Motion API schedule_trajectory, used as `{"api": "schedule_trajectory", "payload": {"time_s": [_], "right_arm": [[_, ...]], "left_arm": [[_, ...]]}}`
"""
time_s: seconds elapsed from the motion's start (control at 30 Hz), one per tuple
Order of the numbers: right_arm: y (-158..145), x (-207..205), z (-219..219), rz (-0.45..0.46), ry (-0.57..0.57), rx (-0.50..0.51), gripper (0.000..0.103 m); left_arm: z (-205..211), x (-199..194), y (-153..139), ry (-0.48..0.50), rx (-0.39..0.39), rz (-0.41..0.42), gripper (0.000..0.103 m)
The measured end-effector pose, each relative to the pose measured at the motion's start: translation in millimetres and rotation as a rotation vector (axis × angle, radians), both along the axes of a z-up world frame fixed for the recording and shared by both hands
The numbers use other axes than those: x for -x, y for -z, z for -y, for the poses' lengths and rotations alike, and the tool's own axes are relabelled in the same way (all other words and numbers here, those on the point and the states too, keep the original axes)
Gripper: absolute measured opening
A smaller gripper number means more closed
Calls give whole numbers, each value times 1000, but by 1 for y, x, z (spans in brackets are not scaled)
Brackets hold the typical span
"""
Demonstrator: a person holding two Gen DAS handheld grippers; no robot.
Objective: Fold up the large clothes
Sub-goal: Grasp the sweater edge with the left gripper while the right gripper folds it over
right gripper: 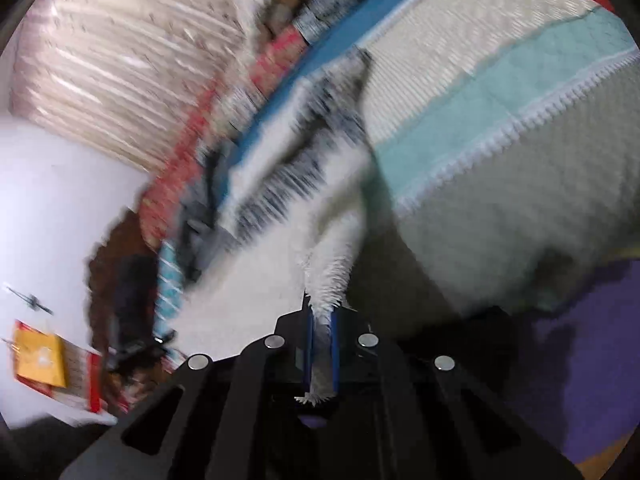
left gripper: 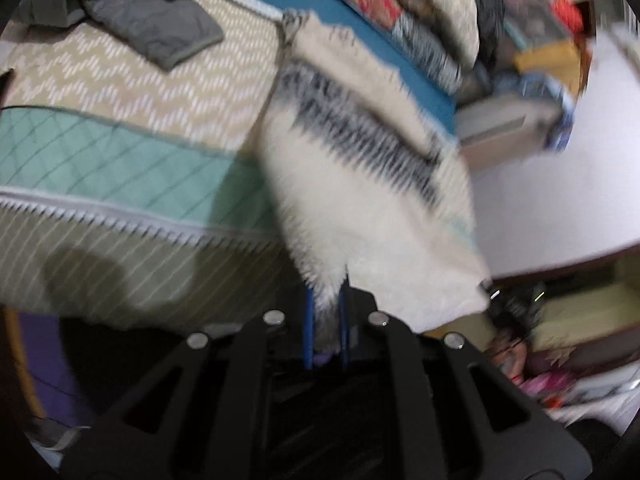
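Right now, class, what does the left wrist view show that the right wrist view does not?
Only the left wrist view shows the grey garment crumpled on the bedspread. Only the right wrist view shows the yellow packet on a white surface. Both show the fuzzy white sweater with dark bands, pinched by the left gripper and the right gripper.

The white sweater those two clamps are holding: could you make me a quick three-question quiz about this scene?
1. True or false: both the left gripper and the right gripper are shut on the sweater.
2. What colour is the garment lying on the bed? A grey, B red, C yellow.
3. Fill in: the sweater's dark band is ____ in colour.

Key: 1 true; 2 A; 3 black.
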State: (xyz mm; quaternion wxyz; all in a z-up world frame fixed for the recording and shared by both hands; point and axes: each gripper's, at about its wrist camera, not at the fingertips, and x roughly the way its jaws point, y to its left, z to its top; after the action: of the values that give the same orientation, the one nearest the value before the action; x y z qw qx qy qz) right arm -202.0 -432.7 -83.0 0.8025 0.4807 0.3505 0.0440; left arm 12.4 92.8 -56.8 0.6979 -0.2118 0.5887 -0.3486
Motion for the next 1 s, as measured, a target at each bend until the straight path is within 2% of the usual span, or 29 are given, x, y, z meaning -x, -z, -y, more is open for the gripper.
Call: {"api": "schedule_trajectory", "payload": {"time_s": [0.07,0.13,0.2,0.37,0.43,0.5,0.57,0.63,0.7,0.77,0.8,0.83,0.87,0.93,0.97,1.0], "right_arm": [[0,-23,16,27,38,-72,91],[7,-54,32,40,79,-138,91],[15,-82,46,28,111,-159,91],[56,-150,84,-60,252,-282,89],[86,-165,96,-138,358,-367,86],[108,-172,99,-149,405,-466,85],[112,-170,101,-87,420,-492,83],[98,-158,105,57,435,-465,80],[79,-131,114,191,504,-403,66],[63,-105,118,227,579,-335,53],[50,-99,117,221,558,-281,51],[36,-100,112,214,490,-219,51],[17,-107,98,203,366,-114,51],[-7,-121,66,197,159,28,51],[-17,-134,38,188,4,93,51],[-21,-142,18,179,-83,125,51]], "left_arm": [[8,-26,2,-62,42,-45,9],[21,-53,5,-104,48,-53,9],[39,-82,12,-151,11,-56,9],[78,-159,45,-242,-87,-142,10],[89,-179,59,-245,-150,-163,10],[102,-197,81,-247,-238,-190,11],[107,-209,105,-241,-274,-237,12],[104,-214,114,-248,-250,-263,12],[100,-218,116,-251,-224,-276,12],[95,-218,111,-243,-205,-279,12],[91,-216,106,-246,-190,-276,13],[87,-213,97,-248,-158,-261,13],[85,-210,87,-245,-122,-241,14],[80,-204,68,-237,-50,-206,18],[77,-201,61,-235,-22,-191,19],[72,-196,51,-235,19,-166,20]]}}
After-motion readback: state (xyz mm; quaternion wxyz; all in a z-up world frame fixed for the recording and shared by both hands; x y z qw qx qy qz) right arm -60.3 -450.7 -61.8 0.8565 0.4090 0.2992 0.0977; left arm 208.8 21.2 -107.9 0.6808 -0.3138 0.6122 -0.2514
